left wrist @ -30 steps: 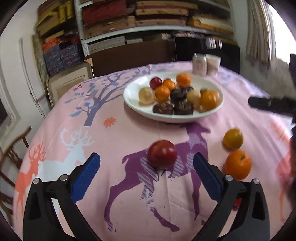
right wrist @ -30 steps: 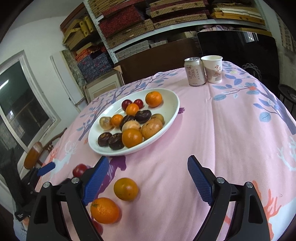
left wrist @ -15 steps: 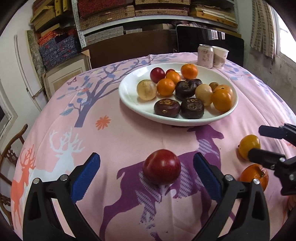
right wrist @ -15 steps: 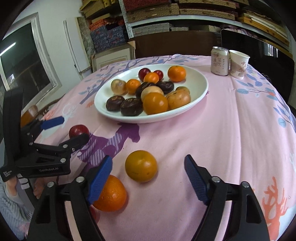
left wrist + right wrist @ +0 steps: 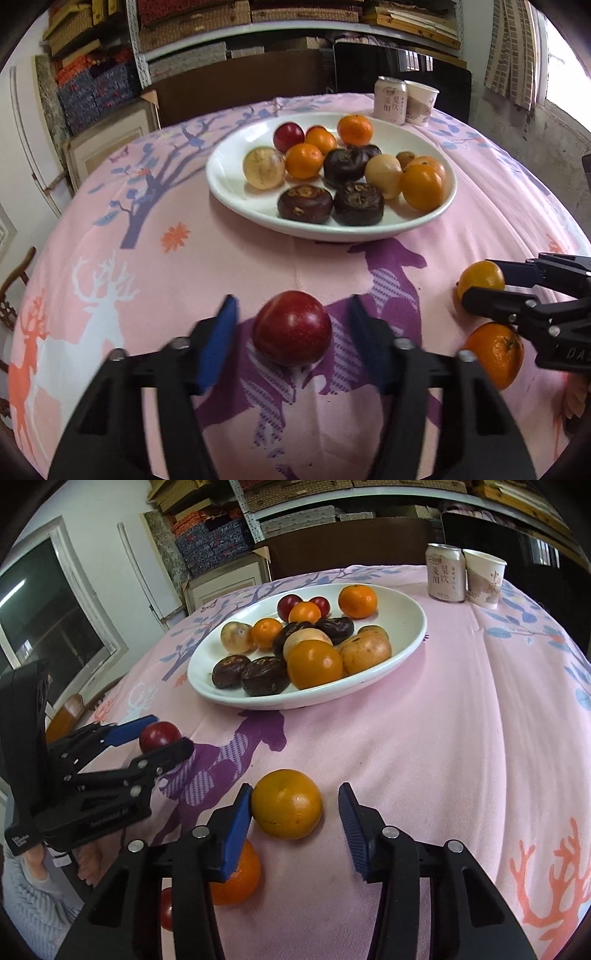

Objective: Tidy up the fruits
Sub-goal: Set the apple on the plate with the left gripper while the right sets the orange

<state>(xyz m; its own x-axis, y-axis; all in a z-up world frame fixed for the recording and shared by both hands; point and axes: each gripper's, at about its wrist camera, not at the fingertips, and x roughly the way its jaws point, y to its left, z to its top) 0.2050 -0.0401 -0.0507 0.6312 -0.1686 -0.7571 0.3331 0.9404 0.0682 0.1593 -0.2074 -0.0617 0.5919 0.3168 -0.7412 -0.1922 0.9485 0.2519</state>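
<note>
Between the blue pads of the left gripper (image 5: 291, 325) sits a red plum (image 5: 291, 328) on the pink cloth (image 5: 229, 266); the jaws have just been closing and now stand narrowed on both sides of it, a sliver of cloth showing at each side, so they look not yet pressed on. The plum lies straight ahead along the fingers, being round with no long axis to favour. The right gripper (image 5: 295, 812) has likewise just been closing around an orange (image 5: 287, 804): its left pad meets the skin, while the right pad stands just apart, so the pinch seems unfinished. A second orange (image 5: 236, 875) lies nearer the person, partly under that gripper's left finger, and a small red fruit (image 5: 167, 910) peeks out beside it. Farther out, past both fruits, the white plate (image 5: 229, 184) holds the fruit already gathered, with a can (image 5: 389, 99) and paper cup (image 5: 421, 98) behind it. Each hand is the nearer one to its own fruit, and the plate lies forward of both.
</note>
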